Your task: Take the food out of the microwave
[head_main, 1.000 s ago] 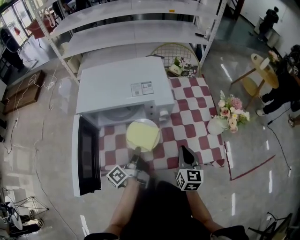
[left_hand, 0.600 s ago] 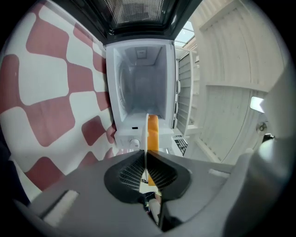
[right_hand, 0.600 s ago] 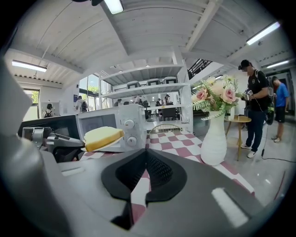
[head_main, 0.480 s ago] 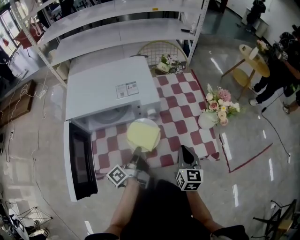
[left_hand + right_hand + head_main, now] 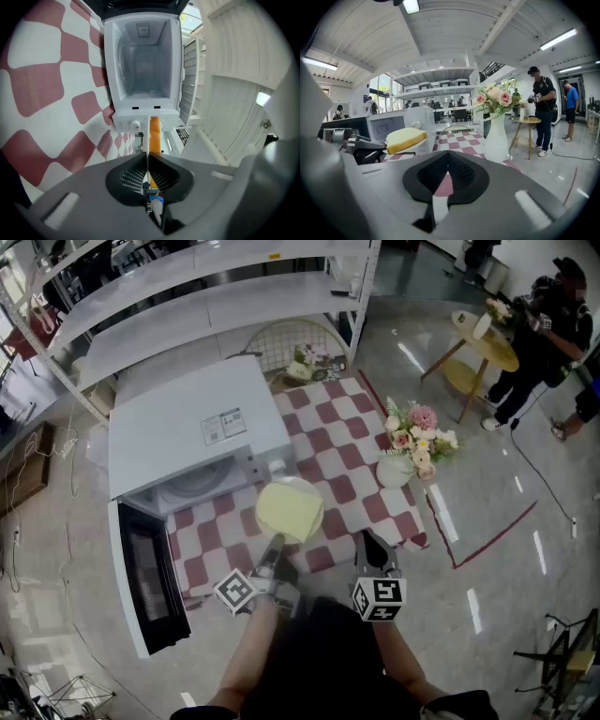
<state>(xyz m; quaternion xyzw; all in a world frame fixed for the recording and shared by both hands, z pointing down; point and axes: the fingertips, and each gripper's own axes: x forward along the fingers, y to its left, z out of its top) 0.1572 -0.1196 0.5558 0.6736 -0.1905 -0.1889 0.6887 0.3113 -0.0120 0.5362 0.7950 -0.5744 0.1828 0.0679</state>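
1. A vase of pink flowers [image 5: 410,442] stands at the edge of the red-checked cloth [image 5: 352,488], ahead and right of the right claw [image 5: 368,540].
2. White shelving [image 5: 187,306] rises beyond it; a yellow round table [image 5: 487,343] stands far right.

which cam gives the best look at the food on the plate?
Head view: the whole yellow food slab from above, on its white plate. Right gripper view shows it side-on, mostly its thickness. Left gripper view gets only an edge-on orange strip beyond its jaws.
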